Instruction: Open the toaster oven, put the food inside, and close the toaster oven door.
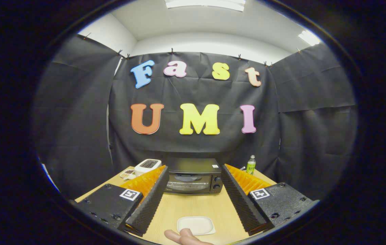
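The wooden tabletop (193,206) stretches ahead of me. My fingers (194,200) are spread wide above it, gripping nothing. Beyond them, framed in the gap, the black toaster oven (193,176) sits with its door closed. Between my fingers, nearer me, lies a white plate (195,225), a fingertip (182,236) touching its edge.

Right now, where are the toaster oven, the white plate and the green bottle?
toaster oven (193,177), gripper view, glass door.
white plate (195,225), gripper view, centre, between the open fingers.
green bottle (251,165), gripper view, its label.
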Demonstrator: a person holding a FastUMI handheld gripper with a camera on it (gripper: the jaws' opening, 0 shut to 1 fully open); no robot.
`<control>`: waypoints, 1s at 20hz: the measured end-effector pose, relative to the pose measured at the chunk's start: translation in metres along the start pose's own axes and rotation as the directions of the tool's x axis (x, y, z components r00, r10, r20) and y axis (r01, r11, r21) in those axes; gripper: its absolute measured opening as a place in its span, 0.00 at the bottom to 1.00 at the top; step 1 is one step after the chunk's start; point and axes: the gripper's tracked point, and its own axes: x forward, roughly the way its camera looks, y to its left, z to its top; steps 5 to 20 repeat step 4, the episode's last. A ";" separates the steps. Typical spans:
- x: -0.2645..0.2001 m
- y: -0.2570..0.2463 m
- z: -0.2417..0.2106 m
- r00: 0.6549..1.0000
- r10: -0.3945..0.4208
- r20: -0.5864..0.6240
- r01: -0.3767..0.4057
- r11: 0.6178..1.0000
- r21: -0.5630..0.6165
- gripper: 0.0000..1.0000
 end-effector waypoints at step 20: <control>-0.002 0.009 -0.005 1.000 0.021 -0.011 -0.022 1.000 -0.006 1.00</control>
